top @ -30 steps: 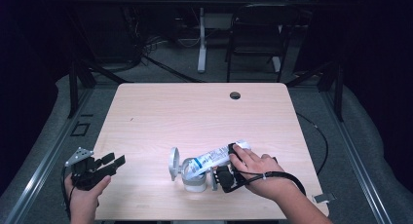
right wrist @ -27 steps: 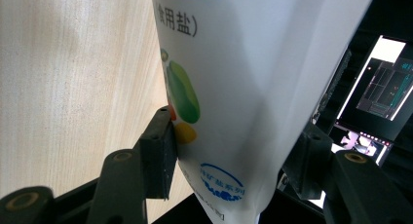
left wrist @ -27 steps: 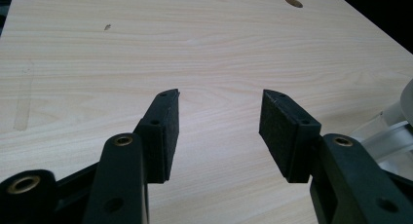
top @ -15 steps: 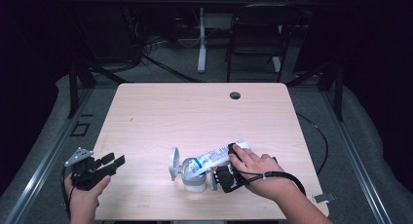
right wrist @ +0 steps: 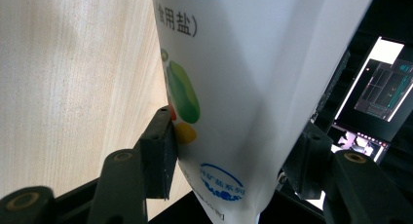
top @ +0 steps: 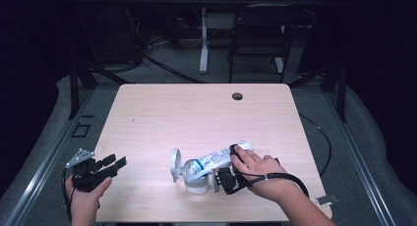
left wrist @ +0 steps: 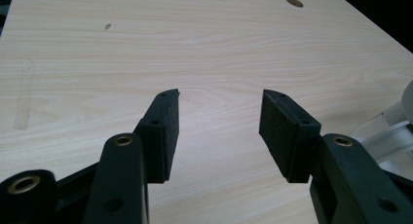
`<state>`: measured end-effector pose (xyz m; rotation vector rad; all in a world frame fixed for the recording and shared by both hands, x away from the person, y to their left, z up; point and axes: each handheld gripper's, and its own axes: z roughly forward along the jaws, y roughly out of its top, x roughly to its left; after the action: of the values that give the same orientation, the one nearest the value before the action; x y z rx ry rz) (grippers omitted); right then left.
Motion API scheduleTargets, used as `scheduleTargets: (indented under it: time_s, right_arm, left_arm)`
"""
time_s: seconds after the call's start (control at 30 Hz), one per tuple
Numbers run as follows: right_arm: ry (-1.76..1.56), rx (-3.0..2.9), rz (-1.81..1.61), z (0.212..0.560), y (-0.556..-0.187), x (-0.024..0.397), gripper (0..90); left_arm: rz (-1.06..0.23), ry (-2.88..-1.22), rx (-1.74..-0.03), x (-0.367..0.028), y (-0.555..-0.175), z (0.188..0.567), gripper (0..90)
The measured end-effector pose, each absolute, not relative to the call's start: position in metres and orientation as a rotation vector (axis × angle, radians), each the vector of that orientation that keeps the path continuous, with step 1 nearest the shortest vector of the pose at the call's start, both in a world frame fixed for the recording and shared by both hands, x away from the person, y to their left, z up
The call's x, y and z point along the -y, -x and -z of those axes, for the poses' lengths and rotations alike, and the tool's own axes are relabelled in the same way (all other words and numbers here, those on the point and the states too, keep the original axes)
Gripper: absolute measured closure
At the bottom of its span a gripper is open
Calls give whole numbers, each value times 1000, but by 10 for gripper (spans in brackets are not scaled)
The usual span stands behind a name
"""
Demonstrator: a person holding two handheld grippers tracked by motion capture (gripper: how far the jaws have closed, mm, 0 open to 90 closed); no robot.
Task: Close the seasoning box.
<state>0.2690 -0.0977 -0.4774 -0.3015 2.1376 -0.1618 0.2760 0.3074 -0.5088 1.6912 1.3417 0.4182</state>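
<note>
A white salt bag (top: 216, 158) with blue print lies tilted, its lower end over a small clear jar (top: 194, 179) whose round lid (top: 175, 164) stands up at the jar's left. My right gripper (top: 222, 171) is shut on the bag near the table's front edge. Up close, the bag (right wrist: 243, 78) fills the space between the two pads, with the left pad (right wrist: 158, 151) pressed against its printed side. My left gripper (top: 112, 165) hovers at the table's front left corner, open and holding nothing (left wrist: 219, 119). The jar's edge (left wrist: 397, 124) shows at its right.
The light wooden table (top: 196, 113) has a cable hole (top: 237, 96) near its far edge. A chair (top: 255, 39) and a white stand (top: 203, 39) are behind the table. A black cable (top: 324, 147) trails off the right side.
</note>
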Motion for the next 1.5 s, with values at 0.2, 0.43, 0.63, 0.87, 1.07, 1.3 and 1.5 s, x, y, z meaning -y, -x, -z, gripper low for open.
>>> scheduleTargets:
  time_s: [0.2, 0.43, 0.63, 0.87, 1.07, 1.3, 1.5]
  right_arm:
    - [302, -2136, 164, 477, -269, 98, 454]
    - [307, -2131, 173, 477, -269, 97, 455]
    - [312, -2127, 178, 477, -269, 97, 455]
    - [314, -2127, 177, 477, -268, 97, 455]
    - [319, -2124, 184, 477, -268, 96, 456]
    - [328, -2116, 205, 475, -267, 95, 457]
    - [331, -2114, 207, 475, -267, 95, 457]
  left_arm:
    - [-417, -1693, -1343, -308, -276, 509, 496]
    - [-421, -1687, -1345, -308, -276, 510, 496]
    - [-420, -1689, -1346, -308, -276, 509, 497]
    - [-419, -1688, -1344, -308, -276, 510, 496]
    - [-421, -1686, -1345, -308, -276, 510, 497]
    - [-419, -1686, -1345, -308, -276, 510, 496]
    - [-420, -1683, -1349, -308, -276, 511, 497]
